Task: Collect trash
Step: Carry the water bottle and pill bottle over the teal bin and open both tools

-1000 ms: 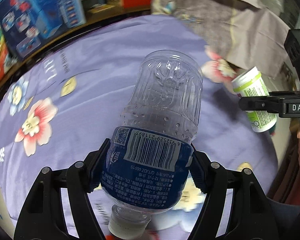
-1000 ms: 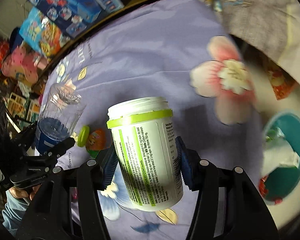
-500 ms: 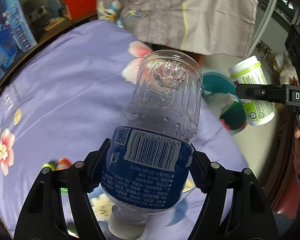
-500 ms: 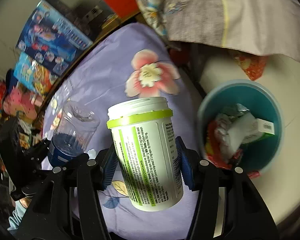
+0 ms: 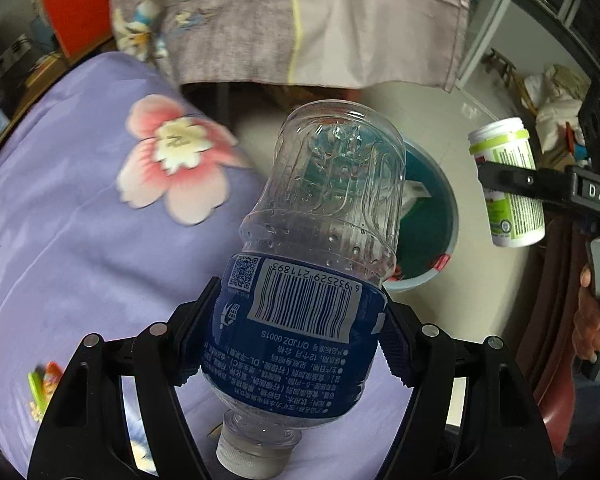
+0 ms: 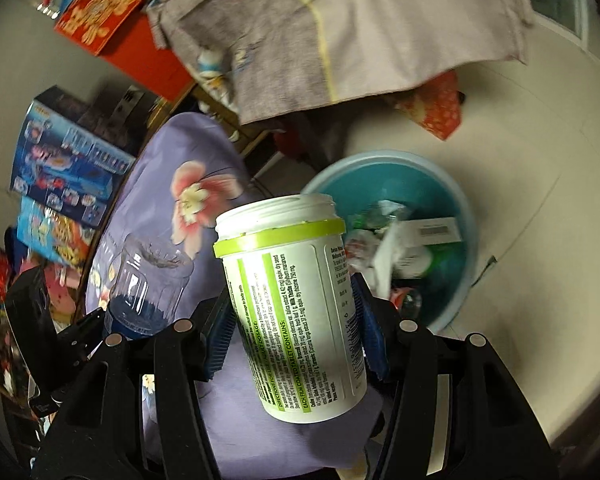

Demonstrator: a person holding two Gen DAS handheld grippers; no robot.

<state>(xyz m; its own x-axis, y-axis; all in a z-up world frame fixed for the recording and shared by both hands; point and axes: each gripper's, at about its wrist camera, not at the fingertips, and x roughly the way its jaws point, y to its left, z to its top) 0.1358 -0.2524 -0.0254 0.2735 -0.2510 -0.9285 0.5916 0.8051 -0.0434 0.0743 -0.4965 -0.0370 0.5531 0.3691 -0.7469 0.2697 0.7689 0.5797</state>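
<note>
Two claws are clenched on trash: our left claw (image 5: 300, 340) grips an empty, capped plastic bottle (image 5: 312, 280) across its blue label, base pointing away, and our right claw (image 6: 292, 344) pinches a white-and-green pill jar (image 6: 292, 304) at mid-body, both held in the air near the blue bin (image 6: 456, 248) on the floor. We judge both light and smooth; the thin bottle would buckle, so the labelled waist is the sound hold, while the stiffer jar takes a firm squeeze. Compared with a second ago, the flowered purple bedspread (image 5: 80, 208) has slid aside and the bin has come into view ahead.
</note>
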